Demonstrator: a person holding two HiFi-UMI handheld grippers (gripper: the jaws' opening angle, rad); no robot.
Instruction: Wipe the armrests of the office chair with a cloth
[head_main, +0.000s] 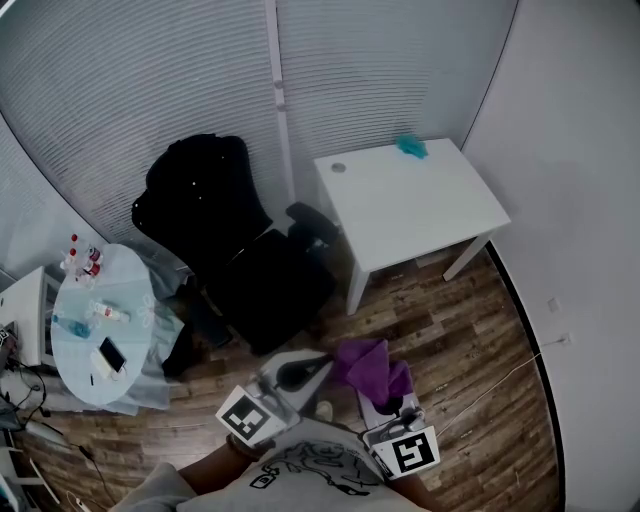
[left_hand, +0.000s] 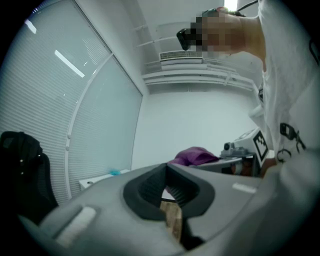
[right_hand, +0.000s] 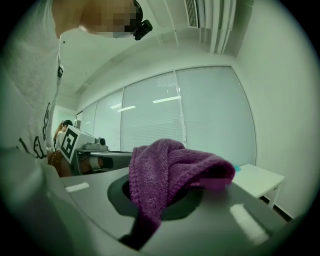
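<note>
The black office chair (head_main: 262, 278) stands in the middle of the head view with a dark jacket (head_main: 200, 195) over its backrest; one armrest (head_main: 313, 222) shows on its right side. Well short of the chair, near my body, my right gripper (head_main: 393, 400) is shut on a purple cloth (head_main: 368, 368), which bunches over its jaws (right_hand: 170, 167). My left gripper (head_main: 293, 374) is beside it, jaws closed together with nothing between them (left_hand: 168, 189). The cloth (left_hand: 195, 155) also shows in the left gripper view.
A white table (head_main: 420, 215) stands right of the chair, a teal item (head_main: 411, 146) at its far edge. At left, a round glass table (head_main: 78, 352) carries bottles and a phone. Window blinds run behind; a white wall is at right. The floor is wood.
</note>
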